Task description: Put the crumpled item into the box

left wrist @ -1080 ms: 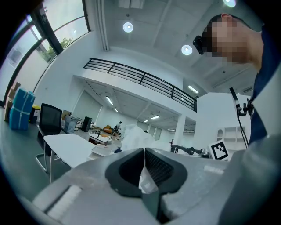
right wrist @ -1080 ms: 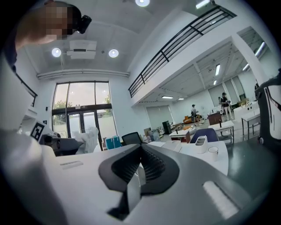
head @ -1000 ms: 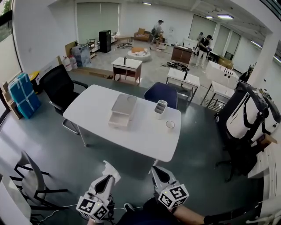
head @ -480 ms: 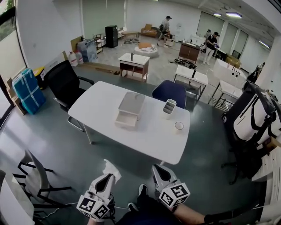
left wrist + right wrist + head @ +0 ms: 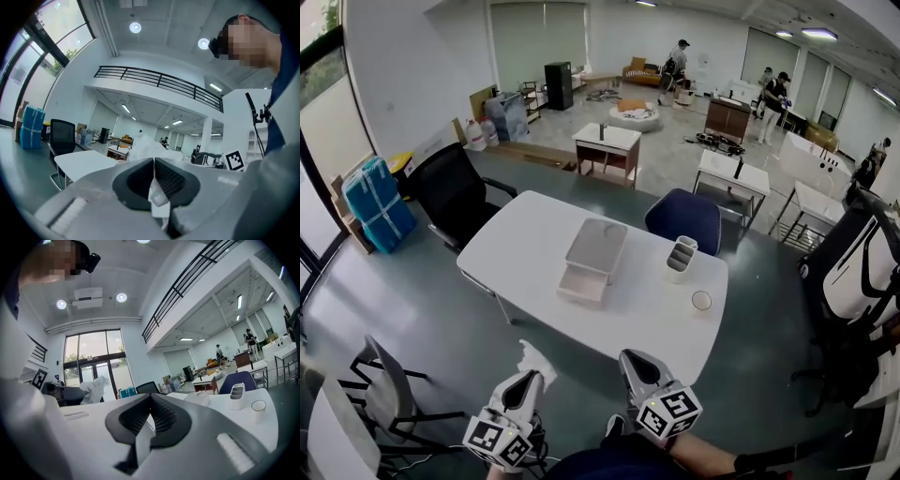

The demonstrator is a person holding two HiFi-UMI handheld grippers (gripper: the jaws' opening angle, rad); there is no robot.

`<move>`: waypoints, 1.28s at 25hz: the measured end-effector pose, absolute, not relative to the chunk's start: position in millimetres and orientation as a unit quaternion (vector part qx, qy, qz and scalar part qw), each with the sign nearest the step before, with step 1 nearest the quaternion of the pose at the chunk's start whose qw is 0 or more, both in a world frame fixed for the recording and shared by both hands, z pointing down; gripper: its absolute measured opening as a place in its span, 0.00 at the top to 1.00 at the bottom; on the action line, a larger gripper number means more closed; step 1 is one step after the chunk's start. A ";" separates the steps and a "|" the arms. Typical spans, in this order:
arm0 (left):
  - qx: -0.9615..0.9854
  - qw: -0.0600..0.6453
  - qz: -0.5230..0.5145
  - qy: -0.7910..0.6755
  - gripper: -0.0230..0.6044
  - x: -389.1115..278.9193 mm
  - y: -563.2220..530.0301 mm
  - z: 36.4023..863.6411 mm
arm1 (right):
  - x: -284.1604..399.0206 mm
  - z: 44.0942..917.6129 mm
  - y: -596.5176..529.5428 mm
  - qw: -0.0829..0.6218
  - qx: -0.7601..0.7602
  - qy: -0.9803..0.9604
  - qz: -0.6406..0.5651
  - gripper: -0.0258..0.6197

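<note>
Left claw (image 5: 525, 384): clamped on crumpled item (image 5: 534, 360), lower left of frame.
Right claw (image 5: 635, 364): closed, empty.
Progress: pickup done; box (image 5: 592, 260) on surface (image 5: 525, 253), mid-frame, well apart; delivery outstanding.

Grey floor (image 5: 412, 309), white table (image 5: 525, 253), black chair (image 5: 450, 192), tall windows (image 5: 319, 122)

The white table (image 5: 525, 246) carries a drawer box (image 5: 596, 251), a compartmented holder (image 5: 679, 260) — and a small round cup (image 5: 701, 300).
</note>
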State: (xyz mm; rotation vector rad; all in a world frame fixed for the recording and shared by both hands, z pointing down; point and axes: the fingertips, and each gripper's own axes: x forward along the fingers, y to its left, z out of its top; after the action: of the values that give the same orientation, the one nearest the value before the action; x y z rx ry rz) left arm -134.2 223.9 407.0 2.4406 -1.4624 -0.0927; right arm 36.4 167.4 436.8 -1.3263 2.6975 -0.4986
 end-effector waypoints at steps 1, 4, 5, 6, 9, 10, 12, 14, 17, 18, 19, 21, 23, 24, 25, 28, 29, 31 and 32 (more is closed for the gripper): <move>0.849 0.145 -0.030 -0.508 0.94 -130.6 216.5 405.5 | 37.2 436.8 158.8 0.049 -0.433 0.885 -0.166 0.96; 0.850 0.139 -0.017 -0.508 0.94 -123.8 198.8 403.1 | 37.2 437.1 139.1 0.053 -0.425 0.887 -0.173 0.96; 0.849 0.138 -0.014 -0.510 0.94 -122.7 193.4 402.9 | 37.7 437.2 133.3 0.053 -0.423 0.888 -0.174 0.96; 0.848 0.139 -0.014 -0.512 0.94 -121.4 188.4 403.0 | 39.3 437.3 127.7 0.054 -0.421 0.889 -0.174 0.96; 0.845 0.144 -0.016 -0.515 0.94 -115.0 175.6 405.2 | 48.6 438.3 114.4 0.055 -0.423 0.888 -0.175 0.96; 0.846 0.145 -0.016 -0.513 0.94 -112.4 170.9 406.1 | 51.8 439.2 110.3 0.055 -0.425 0.886 -0.175 0.96; 0.849 0.144 -0.015 -0.509 0.94 -107.4 160.9 406.5 | 56.9 441.4 102.2 0.056 -0.430 0.884 -0.177 0.96; 0.851 0.143 -0.015 -0.505 0.94 -103.5 150.8 406.2 | 60.9 444.1 93.9 0.055 -0.434 0.881 -0.179 0.96; 0.853 0.147 -0.012 -0.500 0.94 -101.0 136.6 408.9 | 65.0 446.6 82.6 0.052 -0.440 0.877 -0.184 0.96; 0.854 0.149 -0.010 -0.498 0.94 -100.8 132.1 411.3 | 66.0 447.3 79.3 0.050 -0.443 0.876 -0.185 0.96; 0.856 0.151 -0.008 -0.495 0.94 -101.2 127.0 414.6 | 66.6 448.7 75.9 0.049 -0.446 0.874 -0.186 0.96; 0.860 0.153 -0.006 -0.487 0.94 -103.8 112.9 421.9 | 66.7 452.6 66.6 0.047 -0.456 0.869 -0.186 0.96; 0.865 0.156 -0.008 -0.477 0.94 -106.3 94.9 424.0 | 67.4 455.4 54.6 0.046 -0.470 0.862 -0.185 0.96; 0.868 0.156 -0.010 -0.471 0.94 -106.9 85.9 423.2 | 68.2 456.1 48.5 0.046 -0.477 0.858 -0.184 0.96; 0.872 0.154 -0.012 -0.465 0.94 -107.9 76.9 422.0 | 68.6 456.3 42.5 0.046 -0.484 0.854 -0.184 0.96; 0.882 0.148 -0.015 -0.447 0.94 -118.8 45.5 419.5 | 61.6 453.3 21.5 0.045 -0.503 0.844 -0.179 0.96; 0.885 0.147 -0.016 -0.442 0.94 -124.5 33.1 417.9 | 57.0 451.3 12.7 0.046 -0.509 0.841 -0.175 0.96; 0.892 0.145 -0.020 -0.429 0.94 -133.8 8.6 414.0 | 49.1 448.0 -5.7 0.047 -0.521 0.835 -0.170 0.96; 0.895 0.143 -0.021 -0.421 0.94 -136.5 -2.4 412.3 | 46.7 447.2 -14.2 0.047 -0.528 0.831 -0.169 0.96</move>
State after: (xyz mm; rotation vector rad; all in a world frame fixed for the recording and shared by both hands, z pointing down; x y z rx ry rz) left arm -136.5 -2.4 412.3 2.5828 -1.2155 -0.0601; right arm 46.7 -14.2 447.2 -1.6098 2.5353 -0.5141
